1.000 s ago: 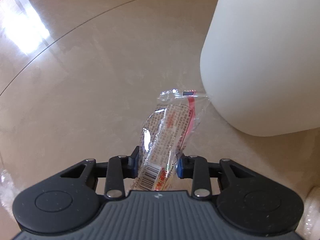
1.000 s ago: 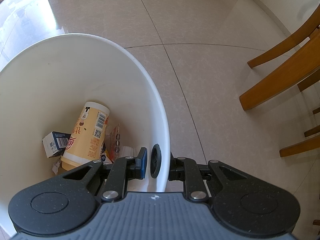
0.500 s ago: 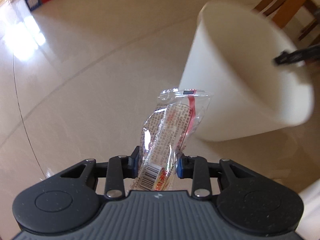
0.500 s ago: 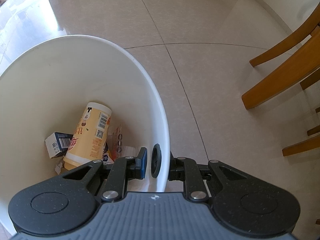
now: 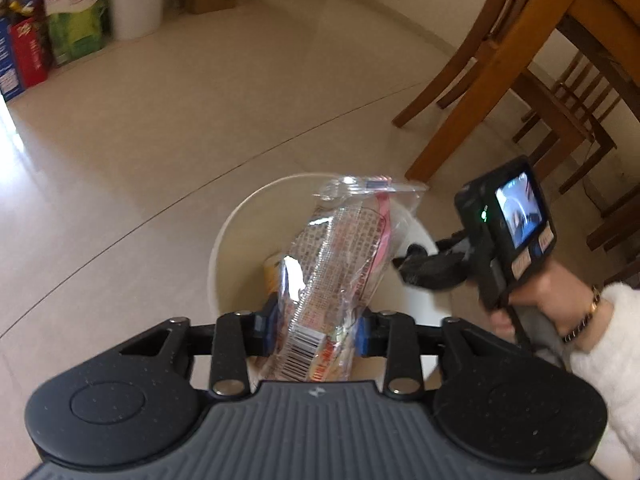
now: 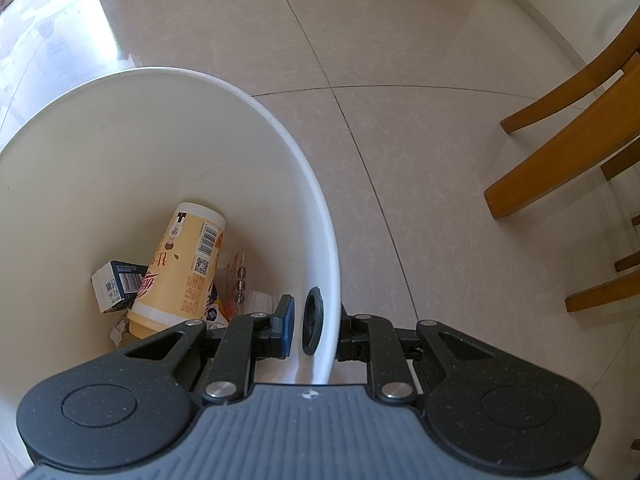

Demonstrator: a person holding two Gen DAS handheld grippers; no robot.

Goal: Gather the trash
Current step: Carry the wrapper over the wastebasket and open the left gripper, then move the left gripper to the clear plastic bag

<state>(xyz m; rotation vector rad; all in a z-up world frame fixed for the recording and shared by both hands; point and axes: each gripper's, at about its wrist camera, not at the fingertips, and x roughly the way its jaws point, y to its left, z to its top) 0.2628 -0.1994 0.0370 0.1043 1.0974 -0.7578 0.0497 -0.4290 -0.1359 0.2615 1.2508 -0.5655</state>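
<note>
A clear crinkled plastic wrapper (image 5: 340, 256) with a barcode and red print stands between the pads of my left gripper (image 5: 314, 328), whose jaws are opening; the wrapper still touches both pads. It hangs over the mouth of the white bin (image 5: 224, 240). My right gripper (image 6: 316, 326) is shut on the bin's rim (image 6: 296, 160), one finger inside the wall and one outside. From the left wrist view, that right gripper (image 5: 412, 264) grips the far right rim. Inside the bin lie a yellow paper cup (image 6: 180, 264), a small dark box (image 6: 116, 284) and scraps.
A person's hand (image 5: 560, 304) in a white sleeve holds the right tool. Wooden chair legs (image 5: 500, 80) stand right of the bin, with more chair legs (image 6: 560, 168) in the right wrist view. Boxes (image 5: 60, 28) and a white bucket (image 5: 136, 4) line the far wall on the tiled floor.
My left gripper rose from beside the bin's wall to above its mouth with the wrapper, and its pads stand slightly wider apart. The right gripper and bin have not moved.
</note>
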